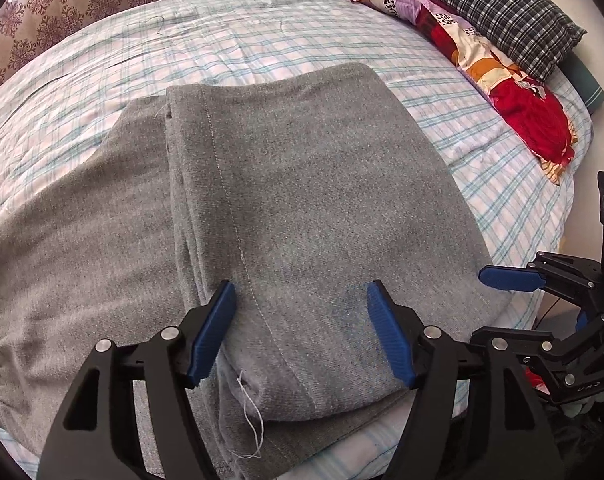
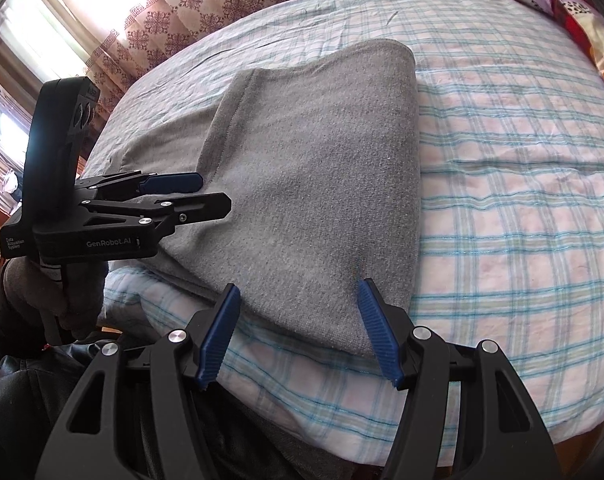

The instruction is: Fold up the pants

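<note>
The grey pants (image 1: 302,216) lie folded over on the checked bedsheet (image 1: 262,40), right at the near edge of the bed, the top flap stacked on a wider layer that spreads toward the left side. The long axis of that upper fold runs from the near edge toward the far side of the bed, with a stitched seam tracing it.

Left gripper (image 1: 302,332) is poised directly over the near end of the fold, pointing steeply down, blue pads spread wide with cloth beneath them but nothing pinched. It looks released. Right gripper (image 2: 298,330) hangs over the near right corner of the same fold, also tilted steeply down, pads apart and clear of the cloth, so it too is empty.

So the garment lies ahead of and below both tools, stretching away from them. The left one sits more squarely over the fabric; the right one straddles the corner where pants meet bedsheet. In the right wrist view the left tool (image 2: 174,192) reaches in level from the left side, held by a sleeved hand (image 2: 58,292).

My read: another fold would call for both to bite the near edge and carry it away toward the far end.
</note>
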Available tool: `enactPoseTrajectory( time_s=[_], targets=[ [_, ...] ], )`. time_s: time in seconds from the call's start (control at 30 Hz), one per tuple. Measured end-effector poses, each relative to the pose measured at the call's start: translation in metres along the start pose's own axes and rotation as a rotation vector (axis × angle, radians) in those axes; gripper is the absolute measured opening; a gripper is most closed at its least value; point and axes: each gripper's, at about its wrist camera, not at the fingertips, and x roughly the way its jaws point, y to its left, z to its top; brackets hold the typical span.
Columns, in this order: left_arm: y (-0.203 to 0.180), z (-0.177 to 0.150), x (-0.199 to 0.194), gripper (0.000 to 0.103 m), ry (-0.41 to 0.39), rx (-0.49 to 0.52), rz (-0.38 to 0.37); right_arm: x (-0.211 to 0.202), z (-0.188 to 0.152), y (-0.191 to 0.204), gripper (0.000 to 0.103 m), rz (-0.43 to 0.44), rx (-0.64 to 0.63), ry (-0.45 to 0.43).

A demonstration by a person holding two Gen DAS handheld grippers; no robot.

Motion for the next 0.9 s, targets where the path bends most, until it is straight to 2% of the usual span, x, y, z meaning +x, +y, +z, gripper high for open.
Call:
enactPoseTrajectory(
  time_s=[0.1,0.17,0.23,0.33,0.47,0.53,0.67,0.9],
  targets=[
    [-0.002,0.002,-0.004,0.072,-0.004,-0.012,0.007,-0.017,0.001,0.002,0.061,-0.007,0.005,-0.063],
    [-0.004,0.003,-0.007,0.072,-0.009,-0.014,0.007,-0.027,0.0,-0.005,0.061,-0.008,0.048,-0.1],
    [-0.006,0.005,-0.009,0.072,-0.013,-0.01,0.008,-0.031,-0.001,-0.015,0.061,-0.044,0.1,-0.115],
    [-0.012,0.01,-0.01,0.072,-0.021,0.0,0.016,-0.025,-0.003,-0.031,0.061,-0.088,0.181,-0.083],
    [-0.02,0.022,-0.01,0.073,-0.026,0.006,0.007,-0.017,-0.006,-0.046,0.061,-0.056,0.26,-0.052],
    [-0.025,0.03,-0.008,0.078,-0.024,0.013,0.001,-0.014,-0.004,-0.047,0.061,-0.042,0.265,-0.048],
    [-0.039,0.047,-0.004,0.081,-0.023,0.036,-0.019,-0.007,0.0,-0.05,0.06,-0.017,0.279,-0.035],
    [-0.061,0.069,0.008,0.083,-0.007,0.056,-0.039,-0.004,0.001,-0.046,0.048,0.017,0.267,-0.023]
  ],
)
